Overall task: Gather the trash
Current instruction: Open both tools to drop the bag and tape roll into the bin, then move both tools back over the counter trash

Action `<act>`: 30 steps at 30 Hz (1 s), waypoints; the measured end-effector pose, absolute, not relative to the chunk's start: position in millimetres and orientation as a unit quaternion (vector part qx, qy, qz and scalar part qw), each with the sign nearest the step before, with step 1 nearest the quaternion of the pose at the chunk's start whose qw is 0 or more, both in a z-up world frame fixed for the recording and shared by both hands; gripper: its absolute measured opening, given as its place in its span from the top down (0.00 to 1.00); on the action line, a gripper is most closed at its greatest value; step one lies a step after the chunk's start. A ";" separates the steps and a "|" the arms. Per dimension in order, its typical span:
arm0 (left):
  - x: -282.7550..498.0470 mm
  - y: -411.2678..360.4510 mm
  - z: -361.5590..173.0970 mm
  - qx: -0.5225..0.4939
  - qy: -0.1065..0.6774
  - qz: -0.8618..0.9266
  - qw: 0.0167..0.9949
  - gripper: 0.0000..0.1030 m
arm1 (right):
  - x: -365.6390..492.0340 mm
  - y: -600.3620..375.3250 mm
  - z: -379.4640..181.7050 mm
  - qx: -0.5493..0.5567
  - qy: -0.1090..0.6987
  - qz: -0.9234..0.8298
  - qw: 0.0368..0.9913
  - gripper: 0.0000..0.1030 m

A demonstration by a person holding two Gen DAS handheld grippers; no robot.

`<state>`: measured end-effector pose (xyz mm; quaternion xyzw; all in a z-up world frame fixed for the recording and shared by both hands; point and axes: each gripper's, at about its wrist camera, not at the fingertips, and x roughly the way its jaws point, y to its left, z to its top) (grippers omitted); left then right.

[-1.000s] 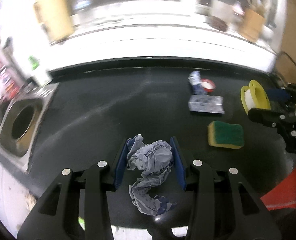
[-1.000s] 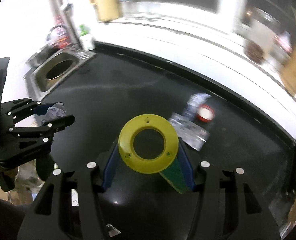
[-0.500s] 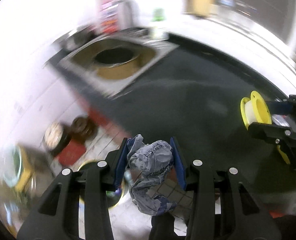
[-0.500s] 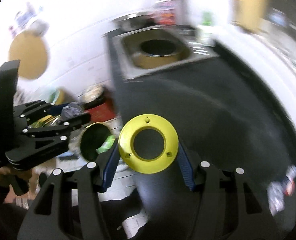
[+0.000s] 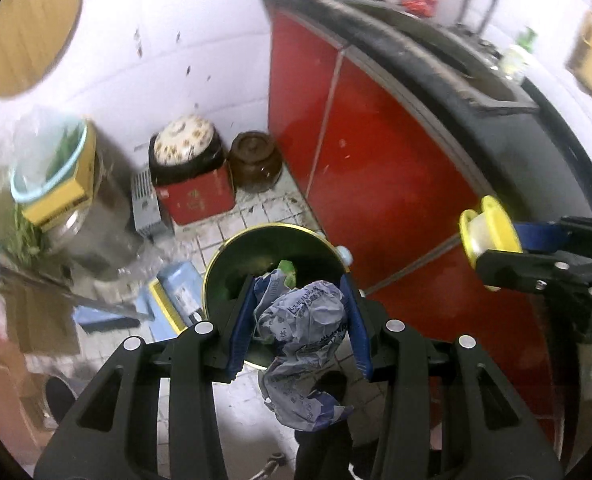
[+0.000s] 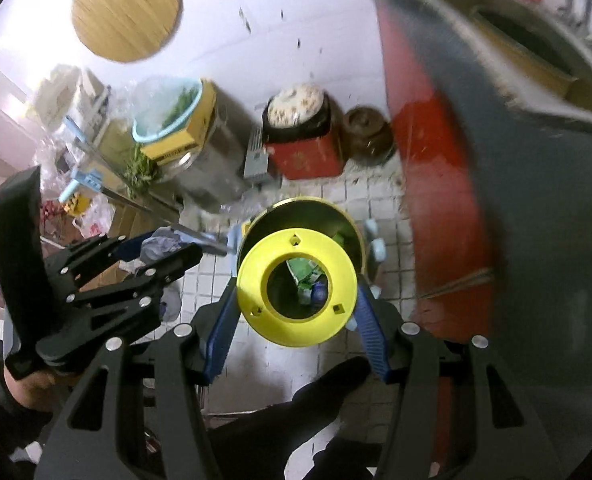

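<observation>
Two items are held above the round, yellow-rimmed dark bin on the tiled floor: our left gripper clamps a crumpled grey-blue printed wrapper; our right gripper clamps a yellow plastic spool. We judge that both releases remain.

The open mouth of the round bin on the tiled floor lies below both grippers, with green scraps already inside. The crumpled wrapper pinched in the left gripper hangs over its near rim; the yellow spool gripped by the right gripper covers most of the opening. Red cabinet doors wall off the right side. A red box, brown jar and, apparently, blue packets crowd the floor behind and left of the bin.
</observation>
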<state>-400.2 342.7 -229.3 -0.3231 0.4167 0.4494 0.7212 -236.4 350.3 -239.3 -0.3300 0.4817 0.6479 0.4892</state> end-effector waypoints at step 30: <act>-306.0 308.4 -166.4 -0.216 0.422 0.355 0.806 0.11 | -151.4 252.1 -130.0 -0.273 0.444 0.582 0.624 0.13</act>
